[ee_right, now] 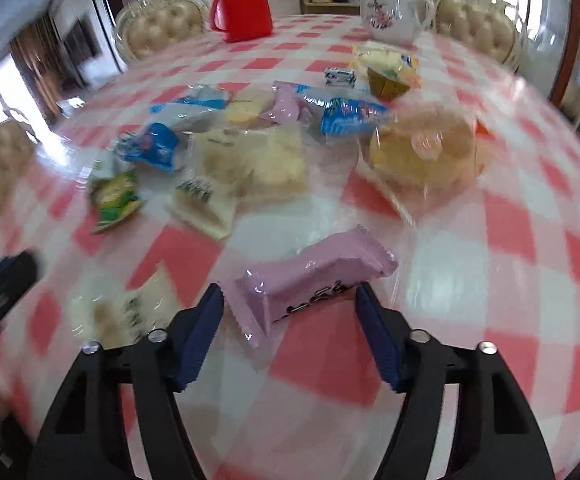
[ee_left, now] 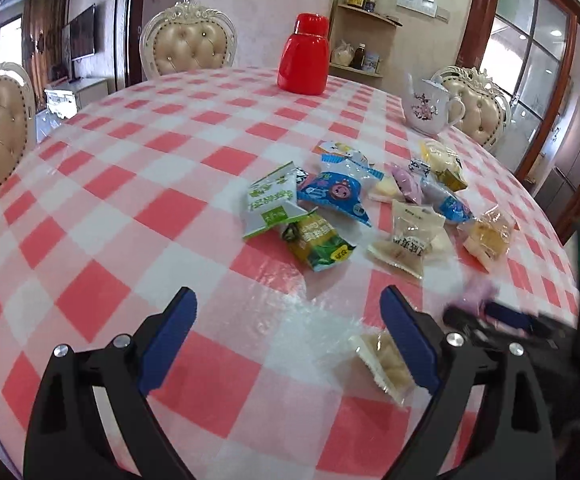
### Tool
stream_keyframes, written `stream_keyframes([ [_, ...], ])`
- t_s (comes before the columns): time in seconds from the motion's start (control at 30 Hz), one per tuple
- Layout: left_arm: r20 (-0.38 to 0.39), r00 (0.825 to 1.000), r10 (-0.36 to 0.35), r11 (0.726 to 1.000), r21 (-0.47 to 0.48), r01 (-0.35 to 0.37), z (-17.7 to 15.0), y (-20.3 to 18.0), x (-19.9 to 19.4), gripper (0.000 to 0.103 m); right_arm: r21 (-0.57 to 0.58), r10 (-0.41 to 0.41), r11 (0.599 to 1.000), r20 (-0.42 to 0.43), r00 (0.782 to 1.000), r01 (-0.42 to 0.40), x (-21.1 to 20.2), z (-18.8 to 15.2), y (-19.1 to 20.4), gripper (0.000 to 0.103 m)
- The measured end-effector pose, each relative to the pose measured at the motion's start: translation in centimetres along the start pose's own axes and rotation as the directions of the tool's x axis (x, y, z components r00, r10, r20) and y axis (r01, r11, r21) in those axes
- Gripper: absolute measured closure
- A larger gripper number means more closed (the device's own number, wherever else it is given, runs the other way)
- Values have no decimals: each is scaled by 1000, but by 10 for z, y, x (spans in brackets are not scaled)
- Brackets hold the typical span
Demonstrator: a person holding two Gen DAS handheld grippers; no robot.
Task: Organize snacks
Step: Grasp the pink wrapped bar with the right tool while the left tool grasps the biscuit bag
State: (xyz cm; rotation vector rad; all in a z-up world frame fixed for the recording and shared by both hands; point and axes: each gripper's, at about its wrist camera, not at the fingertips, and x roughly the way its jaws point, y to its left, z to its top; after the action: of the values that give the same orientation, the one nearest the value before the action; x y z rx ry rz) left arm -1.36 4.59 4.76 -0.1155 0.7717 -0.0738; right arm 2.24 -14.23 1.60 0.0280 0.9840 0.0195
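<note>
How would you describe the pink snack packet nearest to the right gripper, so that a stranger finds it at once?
On the red-and-white checked tablecloth, look on the near side of the snack pile, away from the red jug. A single pink packet lies there between the fingers of the right gripper. It is plain pale pink with dark lettering, apart from the pile.

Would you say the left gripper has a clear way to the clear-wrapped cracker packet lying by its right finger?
Probably yes. The left gripper is open and empty, and the cracker packet lies flat on the tablecloth against its right finger, nothing on top. The right gripper works close by, though.
</note>
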Motion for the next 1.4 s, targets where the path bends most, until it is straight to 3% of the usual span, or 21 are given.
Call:
stream_keyframes([
  [0.07,3,1000,10,999,37,-10,-2,0,-3,10,-28,-17,999,19,1000,18,-1,-1,2,67],
  [0.1,3,1000,9,998,60,-9,-3,-2,-4,10,-39,-9,999,30,1000,10,-4,-5,-1,71],
  [0.17,-6,1000,-7,994,107,8,-5,-8,-4,10,-54,-8,998,84,996,12,-15,-14,-14,103],
  [0.33,-78,996,-53,955,287,73,-16,-56,15,9,-46,14,999,144,990,-8,-40,-38,-54,103],
  [0.43,-137,990,-30,923,377,80,-21,-86,36,9,-16,80,997,102,992,-79,-41,-46,-74,103],
  [0.57,-173,985,-8,885,457,88,-28,-106,50,9,127,87,987,117,989,-102,-47,-35,-94,68],
  [0.63,-183,983,-17,874,475,103,-29,-108,50,15,143,95,983,134,986,-114,-47,-23,-92,27],
  [0.67,-200,979,-41,873,470,132,-30,-108,50,20,151,93,982,131,987,-112,-44,-17,-89,27],
  [0.73,-189,980,-65,874,463,147,-31,-103,43,41,166,109,978,98,989,-124,-33,-4,-79,27],
  [0.8,-178,979,-97,893,418,165,-29,-91,31,50,155,102,981,78,992,-113,-22,7,-63,27],
  [0.83,-166,981,-104,904,395,163,-28,-85,26,51,143,93,985,64,994,-101,-16,11,-53,27],
  [0.9,-143,984,-102,920,362,148,-30,-72,20,51,124,67,990,45,997,-72,-4,21,-32,28],
  [1.0,-142,985,-99,934,329,141,-33,-54,18,50,21,-63,998,26,998,62,11,26,-4,35],
  [1.03,-141,985,-96,935,328,138,-35,-50,17,49,-17,-93,995,35,995,93,15,23,1,59],
  [1.1,-136,985,-110,938,313,148,-37,-41,15,40,-46,-74,996,69,995,77,10,12,0,78],
  [1.2,-132,984,-122,943,293,157,-38,-33,12,23,-63,-82,994,112,990,89,-9,-8,-12,80],
  [1.33,-147,982,-120,928,334,164,-41,-44,12,19,-27,-16,999,148,989,20,-34,-38,-36,80],
  [1.4,-182,980,-83,914,377,147,-45,-55,19,19,-5,-3,1000,166,986,4,-47,-48,-46,80],
])
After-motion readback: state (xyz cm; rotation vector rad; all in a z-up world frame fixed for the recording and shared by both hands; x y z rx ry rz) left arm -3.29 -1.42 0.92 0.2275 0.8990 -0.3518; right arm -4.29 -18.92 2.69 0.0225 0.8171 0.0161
